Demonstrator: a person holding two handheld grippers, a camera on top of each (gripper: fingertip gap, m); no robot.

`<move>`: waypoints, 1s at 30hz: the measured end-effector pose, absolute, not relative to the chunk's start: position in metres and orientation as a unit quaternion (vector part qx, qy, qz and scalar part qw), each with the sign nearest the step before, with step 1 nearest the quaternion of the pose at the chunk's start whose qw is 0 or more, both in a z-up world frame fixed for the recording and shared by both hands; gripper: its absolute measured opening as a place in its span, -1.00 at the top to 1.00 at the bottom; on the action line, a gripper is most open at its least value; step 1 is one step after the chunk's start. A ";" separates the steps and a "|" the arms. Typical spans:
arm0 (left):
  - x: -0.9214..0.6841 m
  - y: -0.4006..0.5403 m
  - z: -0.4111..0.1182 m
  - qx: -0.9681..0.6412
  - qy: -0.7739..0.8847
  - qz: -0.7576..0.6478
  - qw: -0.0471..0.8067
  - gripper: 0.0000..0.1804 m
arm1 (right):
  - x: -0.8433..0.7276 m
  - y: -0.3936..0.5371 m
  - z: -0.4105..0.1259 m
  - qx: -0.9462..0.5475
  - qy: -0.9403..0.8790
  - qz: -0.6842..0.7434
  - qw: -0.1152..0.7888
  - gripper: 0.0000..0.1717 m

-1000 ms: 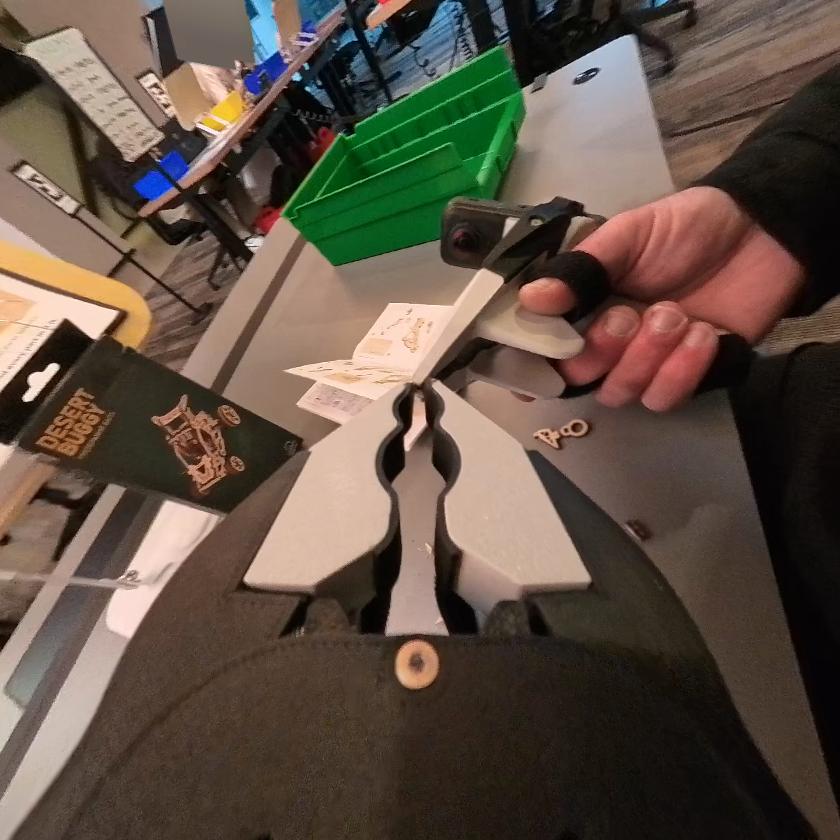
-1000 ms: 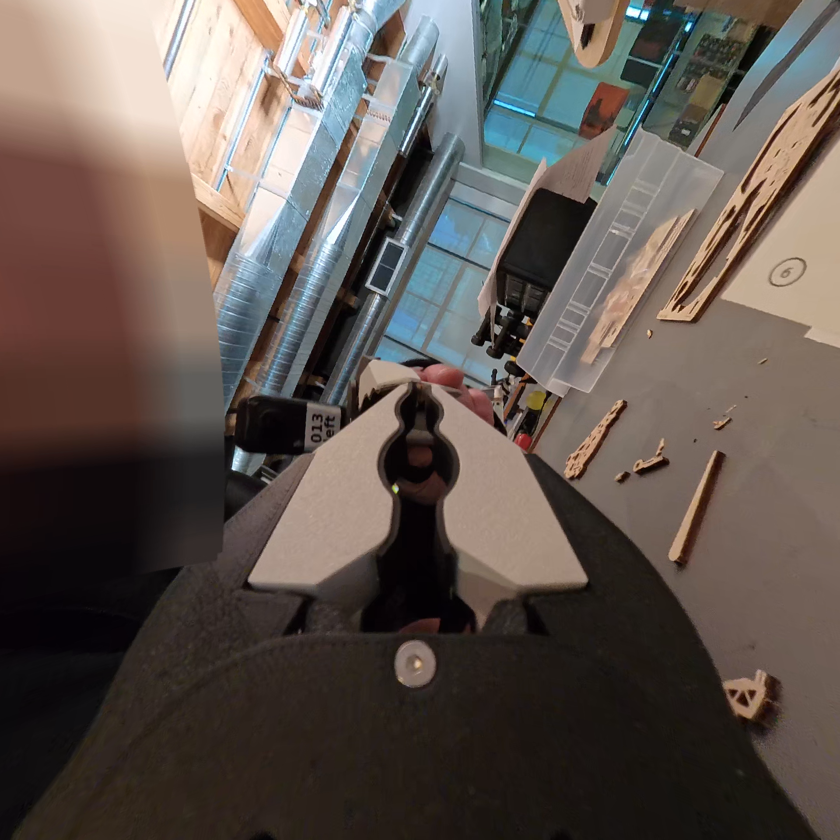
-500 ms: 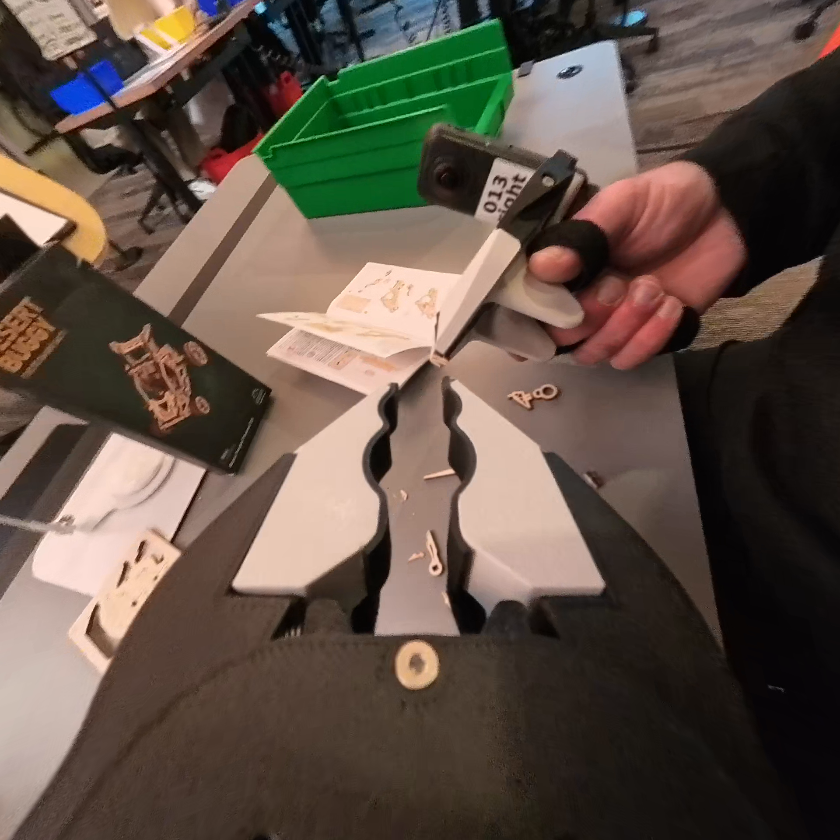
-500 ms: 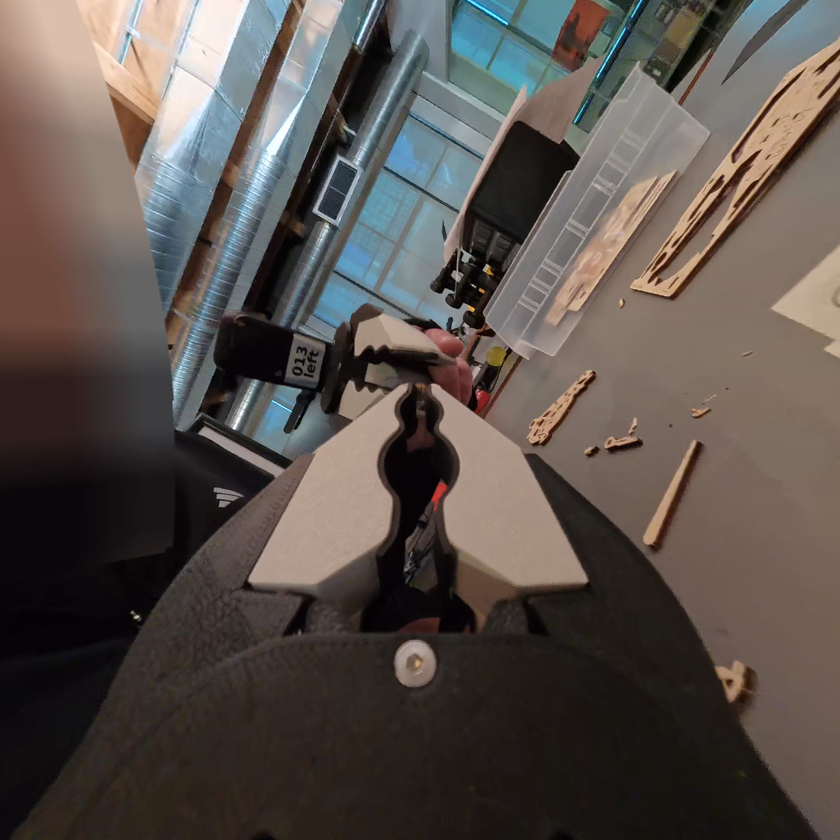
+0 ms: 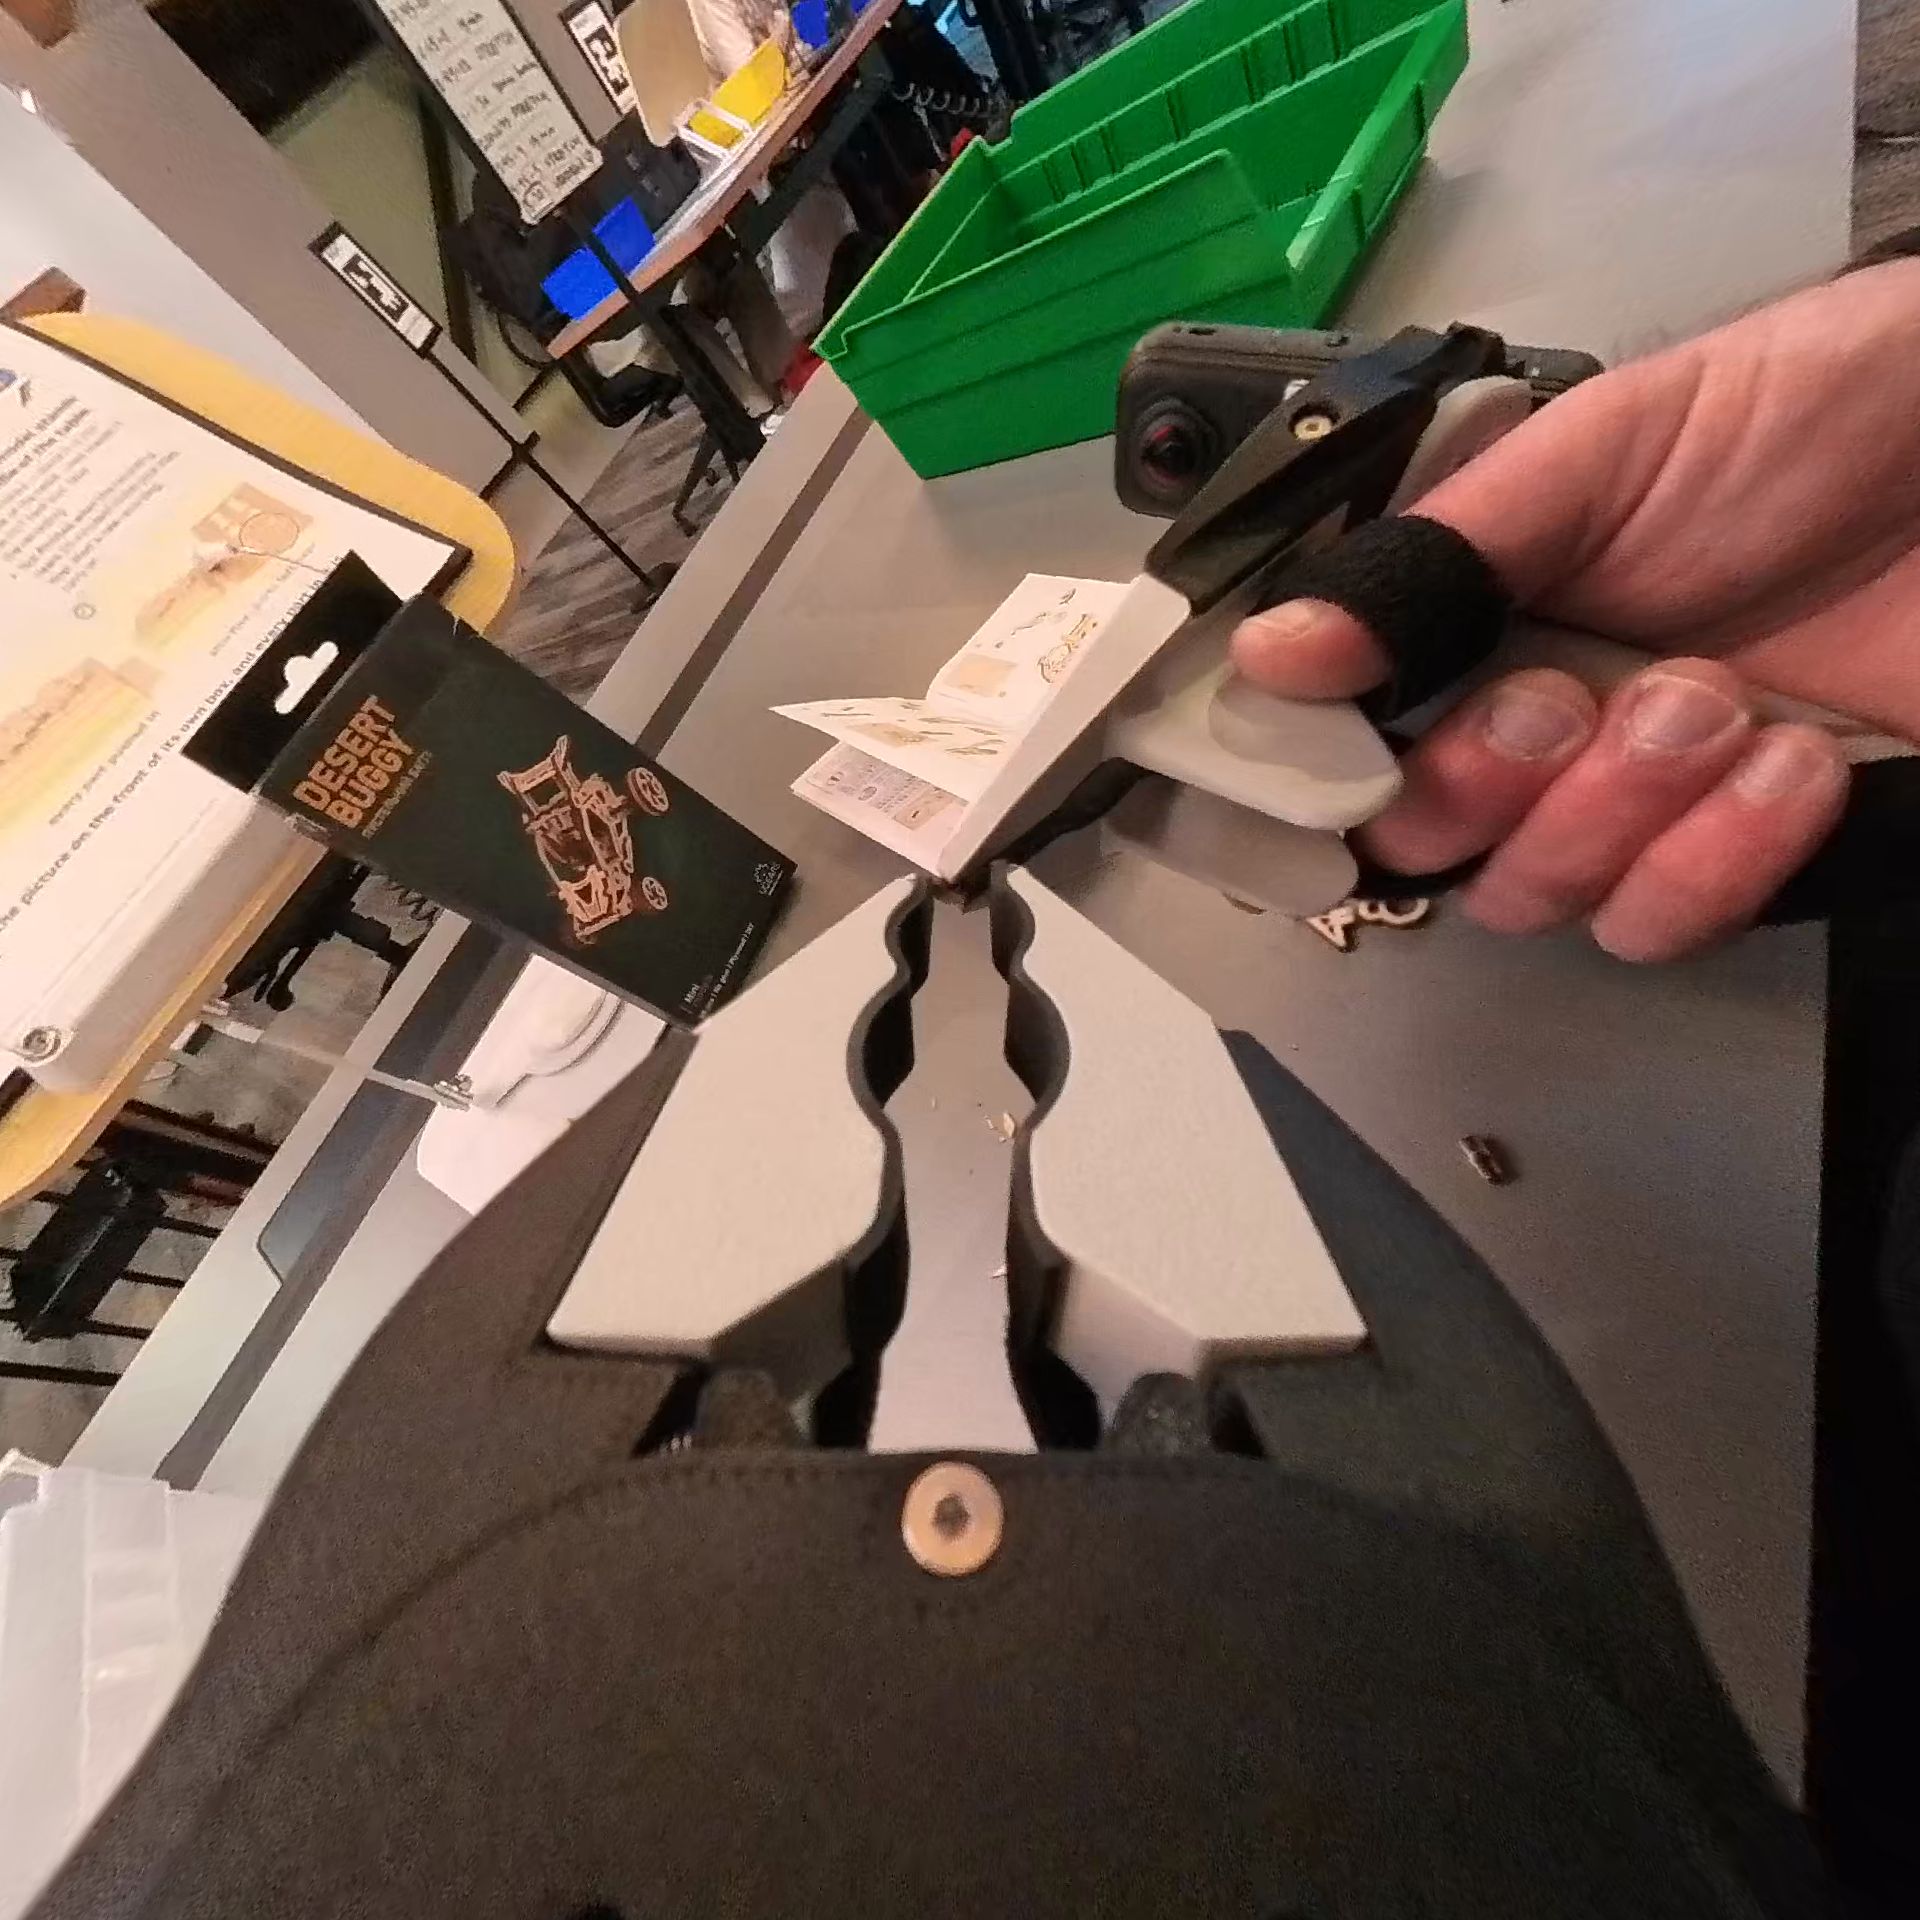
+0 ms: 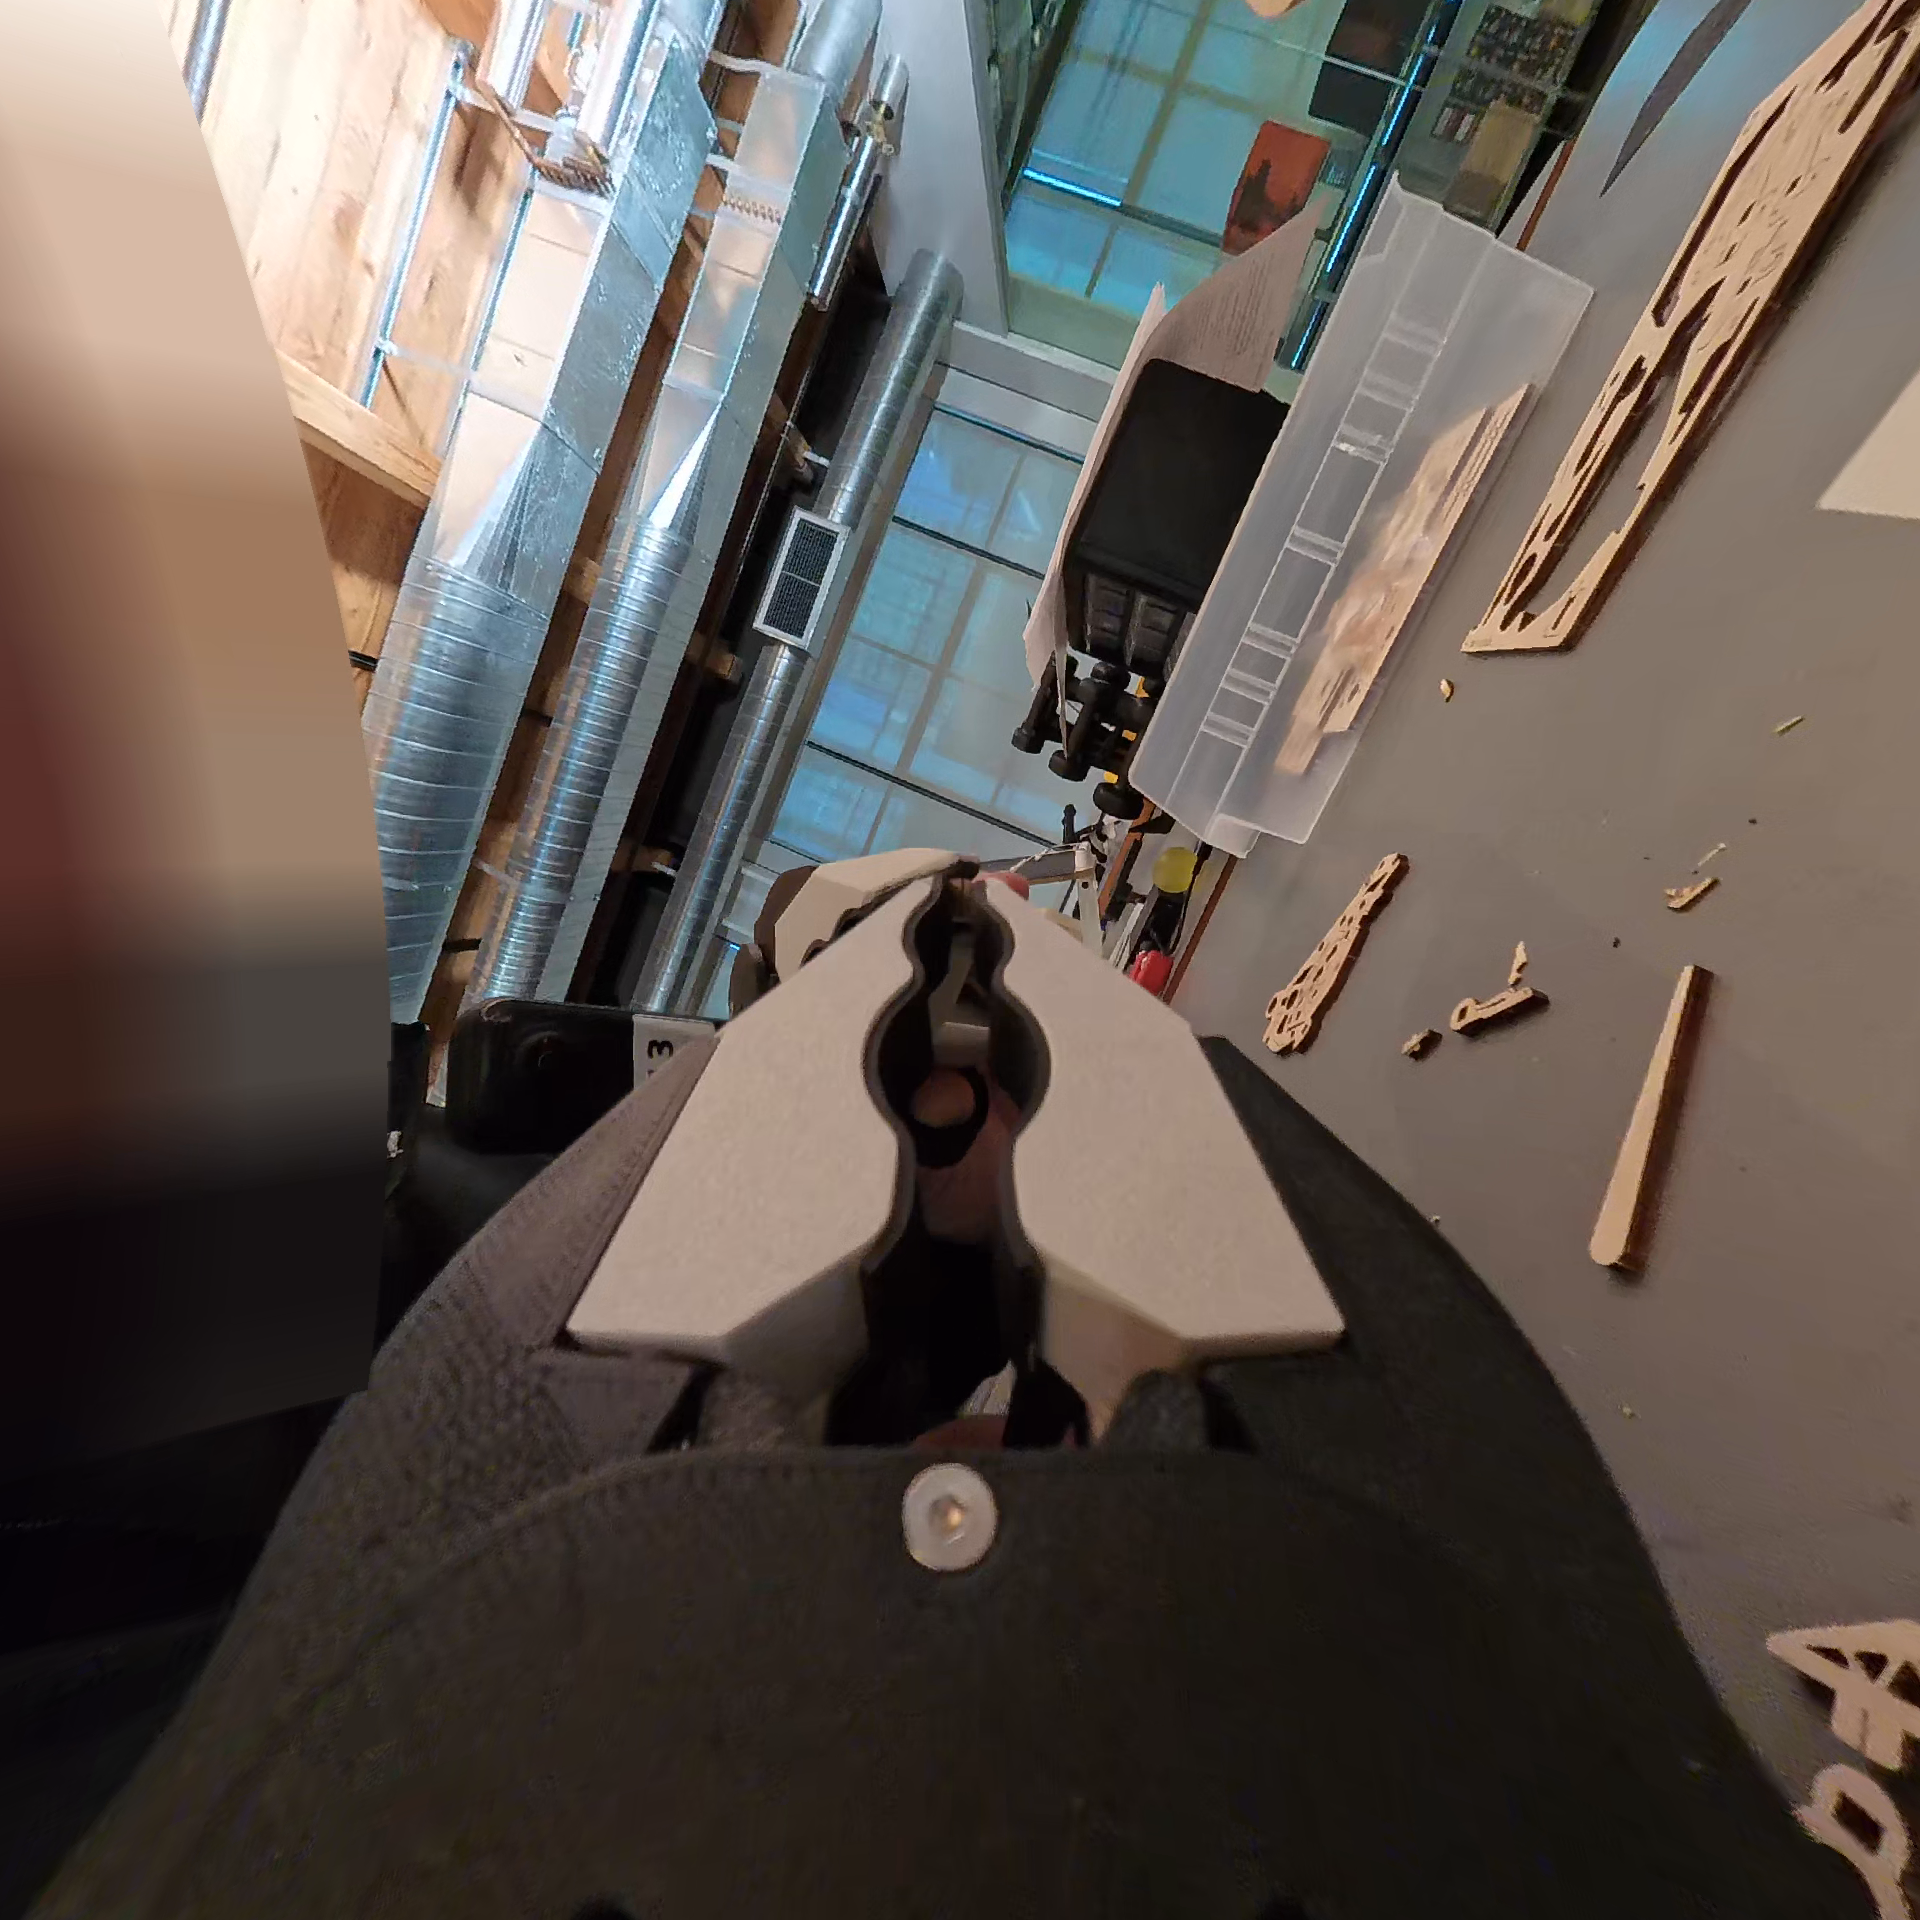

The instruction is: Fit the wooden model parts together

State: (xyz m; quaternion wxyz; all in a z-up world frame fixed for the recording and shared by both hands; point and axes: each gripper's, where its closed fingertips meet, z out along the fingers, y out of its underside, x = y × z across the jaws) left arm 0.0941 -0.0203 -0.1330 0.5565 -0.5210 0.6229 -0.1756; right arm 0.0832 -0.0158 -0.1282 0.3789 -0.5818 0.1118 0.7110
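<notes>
Grey surface [image 5: 1558, 1299]: wooden scraps scattered.
Left gripper [image 5: 954, 891]: fingertips parted, a tiny dark piece between them.
Right gripper [image 6: 958, 883]: clenched, tips meeting the left's.

The left hand-held gripper [image 5: 954, 894] has opened, its tips meeting the right's.

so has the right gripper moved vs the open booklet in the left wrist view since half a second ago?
Yes. The right gripper has come down toward the left gripper; its fingertips now sit below the booklet edge, at the left fingertips.
</notes>
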 end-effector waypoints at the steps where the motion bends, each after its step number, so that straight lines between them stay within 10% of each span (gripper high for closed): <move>1: 0.094 -0.020 -0.132 -0.522 0.621 -0.176 0.558 0.91 | 0.083 -0.016 -0.128 -0.581 0.113 0.712 0.379 0.99; 30: 0.079 -0.055 -0.137 -0.401 0.796 -0.293 0.346 0.94 | 0.069 -0.047 -0.131 -0.658 -0.097 0.695 0.274 0.99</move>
